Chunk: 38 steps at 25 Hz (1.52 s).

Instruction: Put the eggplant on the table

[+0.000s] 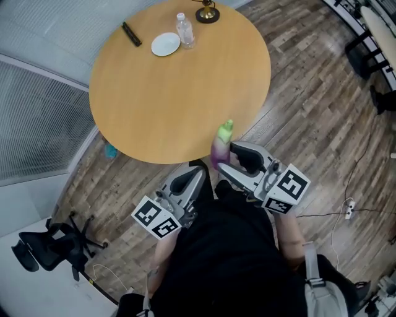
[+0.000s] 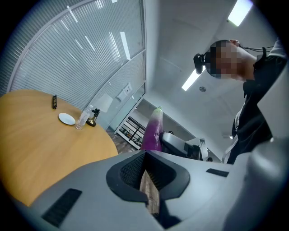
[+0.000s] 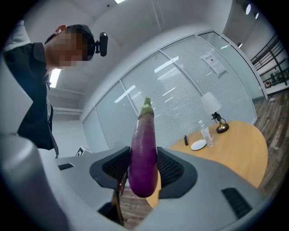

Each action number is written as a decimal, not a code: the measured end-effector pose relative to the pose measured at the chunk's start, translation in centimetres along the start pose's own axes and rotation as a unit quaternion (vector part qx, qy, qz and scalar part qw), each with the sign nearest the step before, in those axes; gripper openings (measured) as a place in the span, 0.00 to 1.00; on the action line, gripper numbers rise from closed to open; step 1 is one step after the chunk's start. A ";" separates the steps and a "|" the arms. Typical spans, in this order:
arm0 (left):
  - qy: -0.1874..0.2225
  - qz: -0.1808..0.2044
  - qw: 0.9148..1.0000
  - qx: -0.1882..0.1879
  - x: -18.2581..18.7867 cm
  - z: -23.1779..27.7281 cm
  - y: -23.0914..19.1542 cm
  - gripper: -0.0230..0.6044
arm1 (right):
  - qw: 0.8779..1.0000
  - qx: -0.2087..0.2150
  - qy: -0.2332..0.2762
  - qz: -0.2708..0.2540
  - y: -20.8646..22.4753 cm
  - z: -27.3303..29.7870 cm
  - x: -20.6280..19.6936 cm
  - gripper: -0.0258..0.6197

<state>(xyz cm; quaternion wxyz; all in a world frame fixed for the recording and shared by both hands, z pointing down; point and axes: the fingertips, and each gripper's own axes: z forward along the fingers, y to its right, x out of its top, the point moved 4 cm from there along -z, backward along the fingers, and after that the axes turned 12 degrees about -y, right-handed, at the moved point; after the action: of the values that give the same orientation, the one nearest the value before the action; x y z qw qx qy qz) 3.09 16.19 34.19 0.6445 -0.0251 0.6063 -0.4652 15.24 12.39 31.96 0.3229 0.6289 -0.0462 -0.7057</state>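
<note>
A purple eggplant (image 3: 143, 155) with a green stem end stands upright between the pads of my right gripper (image 3: 143, 171), which is shut on it. In the head view the eggplant (image 1: 221, 145) hangs just off the near edge of the round wooden table (image 1: 173, 86), held by the right gripper (image 1: 232, 162). My left gripper (image 1: 197, 176) is beside it, lower left, with jaws pressed together and nothing in them. From the left gripper view the eggplant (image 2: 153, 131) rises to the right of the table (image 2: 40, 144) behind the closed left gripper (image 2: 149, 189).
At the table's far side sit a white plate (image 1: 166, 44), a clear water bottle (image 1: 184, 31), a small brass lamp base (image 1: 207, 13) and a black remote (image 1: 131, 33). A black office chair (image 1: 52, 244) stands at lower left on the wood floor. Cables lie at the right.
</note>
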 end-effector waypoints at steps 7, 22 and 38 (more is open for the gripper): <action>0.013 0.008 1.000 -0.027 5.9 0.9 -5.4 0.05 | 0.999 -0.031 -0.010 -0.010 2.5 5.2 3.9 0.34; 0.001 0.012 1.000 -0.024 14.0 -1.2 -20.9 0.06 | 0.992 -0.102 -0.068 -0.003 11.4 21.2 9.3 0.34; -0.007 0.010 1.000 -0.012 18.1 -2.0 -28.9 0.06 | 0.982 -0.154 -0.109 0.010 23.4 31.8 10.5 0.34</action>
<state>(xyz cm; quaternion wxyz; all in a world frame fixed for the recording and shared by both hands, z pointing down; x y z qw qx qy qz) -18.03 -10.48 37.16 0.6528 -0.0303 0.6077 -0.4513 -4.64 -22.30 40.51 0.4155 0.4904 0.0219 -0.7657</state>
